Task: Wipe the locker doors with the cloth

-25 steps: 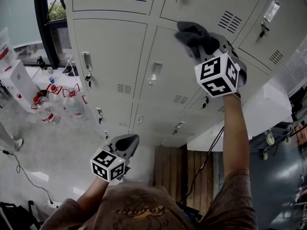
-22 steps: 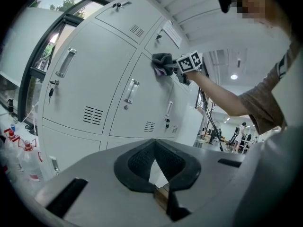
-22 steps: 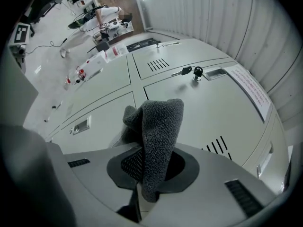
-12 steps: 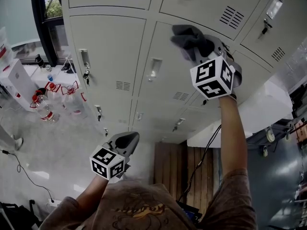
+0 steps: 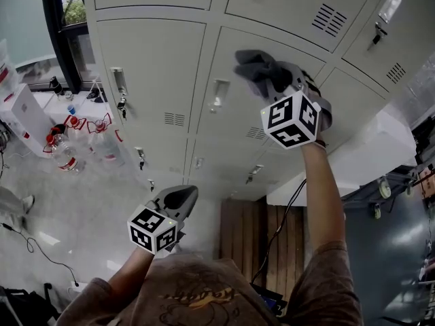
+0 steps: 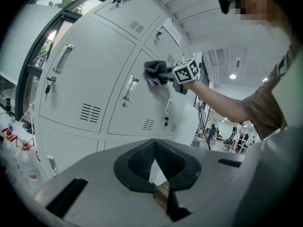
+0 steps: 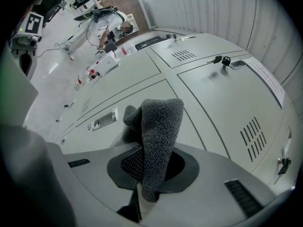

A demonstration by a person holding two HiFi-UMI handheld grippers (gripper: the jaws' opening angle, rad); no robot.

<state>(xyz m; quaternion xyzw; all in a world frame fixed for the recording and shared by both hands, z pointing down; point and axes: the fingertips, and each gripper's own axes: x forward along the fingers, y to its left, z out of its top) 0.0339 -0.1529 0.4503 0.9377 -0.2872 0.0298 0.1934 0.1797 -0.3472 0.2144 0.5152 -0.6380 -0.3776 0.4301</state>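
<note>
Pale metal locker doors (image 5: 153,60) stand in a stacked bank above a light floor (image 5: 81,202), and the work is on one middle door (image 5: 234,124). The fingers of the right gripper (image 7: 151,169) are clamped tight on the cloth (image 7: 158,126). It is a dark grey terry wad, and its long axis runs straight out along the fingers. Its folded end stands past the tips and meets the metal first, while the fingers themselves look clear of the door. From the left gripper view the wad appears pressed against the door face, in the upper half near the right edge. It lies to the right of the recessed handle (image 5: 219,95) and above the vent slots (image 5: 256,140). Most of that door's face therefore lies below the cloth and across toward the handle side. I judge that the coming stroke has to travel down or sideways along the panel, with the arm pushing along the cloth's axis to keep it bearing on the metal. The handle is the one raised thing in that path that could snag the wad. The left gripper (image 6: 155,167) hangs low by the person's waist, well apart from the doors. Its fingers are closed together on nothing, so the right hand is the nearer one and the only one placed to wipe.
</note>
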